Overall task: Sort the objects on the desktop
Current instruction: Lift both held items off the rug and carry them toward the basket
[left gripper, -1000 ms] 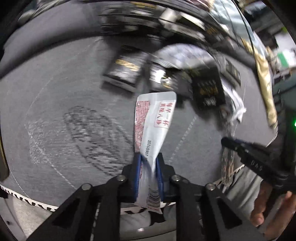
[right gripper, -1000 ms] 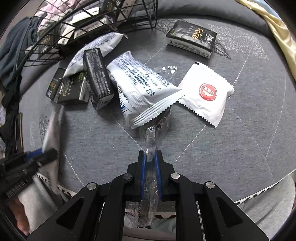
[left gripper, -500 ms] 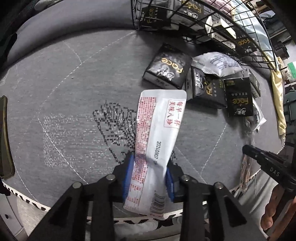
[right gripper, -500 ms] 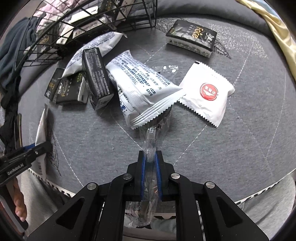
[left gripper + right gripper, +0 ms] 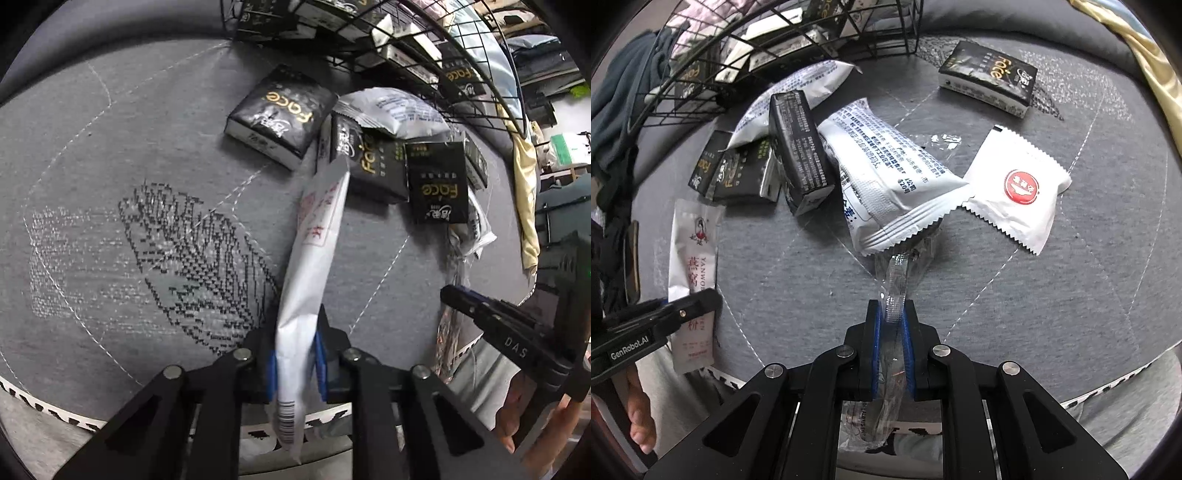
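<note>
My left gripper (image 5: 296, 363) is shut on a long white sachet with red print (image 5: 314, 251), held edge-on above the grey cloth; the sachet also shows in the right wrist view (image 5: 692, 280). My right gripper (image 5: 890, 349) is shut on a clear plastic wrapper (image 5: 895, 284) whose far end lies under a white snack bag (image 5: 886, 184). Black "Face" tissue packs (image 5: 280, 110) and another white bag (image 5: 391, 110) lie ahead of the left gripper. A white sachet with a red seal (image 5: 1015, 192) lies right of the snack bag.
A black wire basket (image 5: 701, 62) holding more packs stands at the back; it also shows in the left wrist view (image 5: 424, 44). One tissue pack (image 5: 988, 79) lies apart at the far right. The cloth's front edge (image 5: 1108, 387) is close to me.
The left gripper has moved forward toward the tissue packs, and the sachet has turned edge-on. The right gripper has stayed still with the wrapper.
</note>
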